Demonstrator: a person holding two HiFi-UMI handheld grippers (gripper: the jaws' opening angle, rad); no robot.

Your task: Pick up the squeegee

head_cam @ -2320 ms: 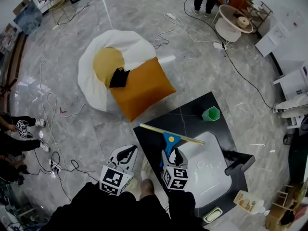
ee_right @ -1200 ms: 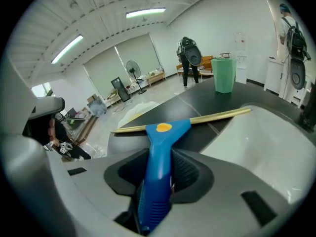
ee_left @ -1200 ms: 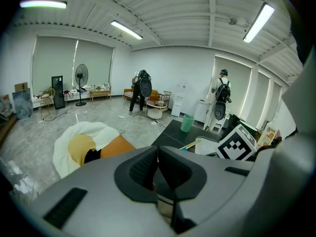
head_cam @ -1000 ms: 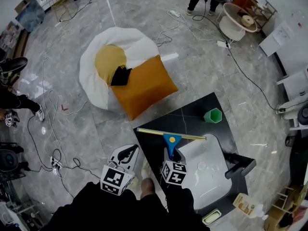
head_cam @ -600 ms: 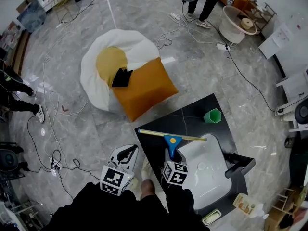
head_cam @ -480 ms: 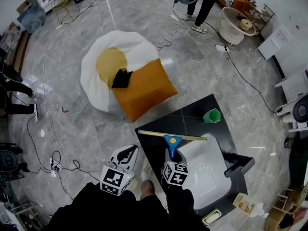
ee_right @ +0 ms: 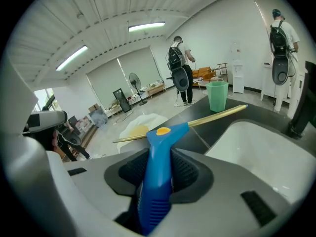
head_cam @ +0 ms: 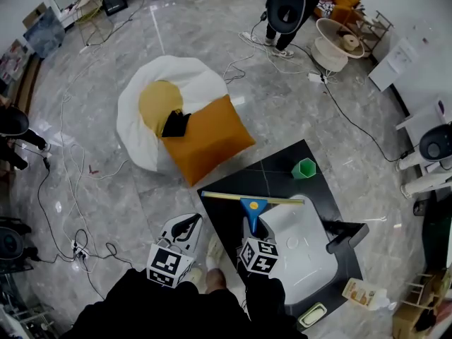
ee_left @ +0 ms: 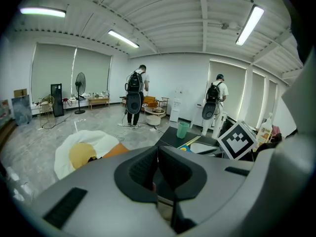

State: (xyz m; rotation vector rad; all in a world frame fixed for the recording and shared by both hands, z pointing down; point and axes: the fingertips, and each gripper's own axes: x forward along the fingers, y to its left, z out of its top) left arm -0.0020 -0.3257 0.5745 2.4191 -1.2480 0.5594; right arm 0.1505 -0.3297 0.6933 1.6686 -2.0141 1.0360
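The squeegee has a blue handle (head_cam: 251, 207) and a long yellow blade (head_cam: 282, 200). It hangs over the black countertop (head_cam: 220, 219), at the left rim of the white sink (head_cam: 305, 251). My right gripper (head_cam: 251, 226) is shut on the handle. In the right gripper view the blue handle (ee_right: 158, 172) stands between the pads of the right gripper (ee_right: 159, 168), and the blade (ee_right: 212, 116) runs crosswise beyond. My left gripper (head_cam: 186, 222) hovers left of the counter. In its own view the left gripper (ee_left: 158, 171) is shut with nothing in it.
A green cup (head_cam: 305, 167) stands at the counter's far corner and a black faucet (head_cam: 343, 233) right of the sink. A soap bottle (head_cam: 364, 294) lies near right. A white beanbag (head_cam: 162, 97) with an orange cushion (head_cam: 206, 140) sits on the floor ahead. Cables cross the floor. A person (head_cam: 285, 7) stands far back.
The squeegee's blade has swung from slanted to nearly level, and it has risen a little with my right gripper. The left gripper rose slightly too. People at the back walked about.
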